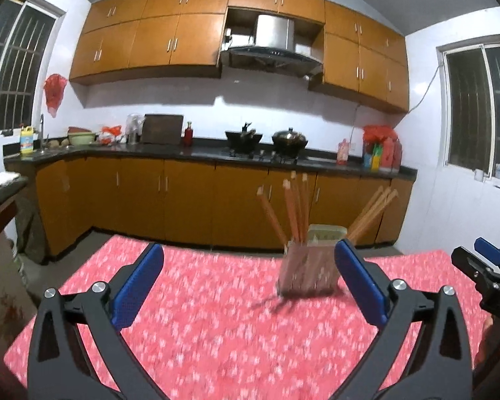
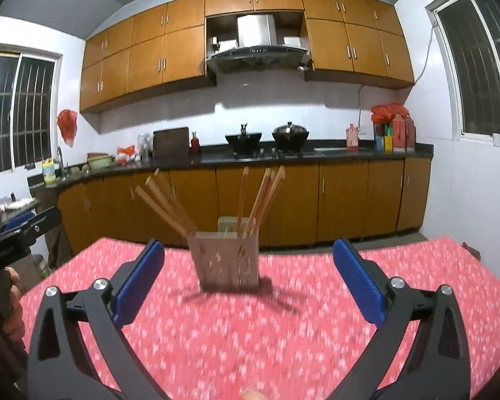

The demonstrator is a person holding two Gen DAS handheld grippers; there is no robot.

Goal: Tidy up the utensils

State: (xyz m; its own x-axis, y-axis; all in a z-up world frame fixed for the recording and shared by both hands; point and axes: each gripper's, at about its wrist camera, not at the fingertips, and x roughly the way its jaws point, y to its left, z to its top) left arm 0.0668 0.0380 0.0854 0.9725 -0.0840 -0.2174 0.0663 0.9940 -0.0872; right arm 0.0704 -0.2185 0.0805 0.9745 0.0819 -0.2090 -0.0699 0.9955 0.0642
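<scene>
A square brownish utensil holder (image 1: 308,270) (image 2: 227,260) stands upright on the red patterned tablecloth (image 1: 216,316) (image 2: 250,333). Several wooden chopsticks (image 1: 295,206) (image 2: 260,196) fan out of it to both sides. My left gripper (image 1: 250,266) is open wide, nothing between its blue pads; the holder sits beyond it, just inside the right pad (image 1: 360,280). My right gripper (image 2: 248,263) is open wide too, with the holder farther out between its two blue pads, untouched. Each gripper shows at the edge of the other's view: the right gripper (image 1: 483,270), the left gripper (image 2: 16,230).
The table ends shortly behind the holder. Beyond a strip of floor runs a dark kitchen counter (image 2: 283,153) with two woks (image 2: 290,135), bottles (image 2: 396,133), a cutting board (image 2: 170,141) and a sink (image 2: 61,166). A hand (image 2: 13,303) holds the left gripper's handle.
</scene>
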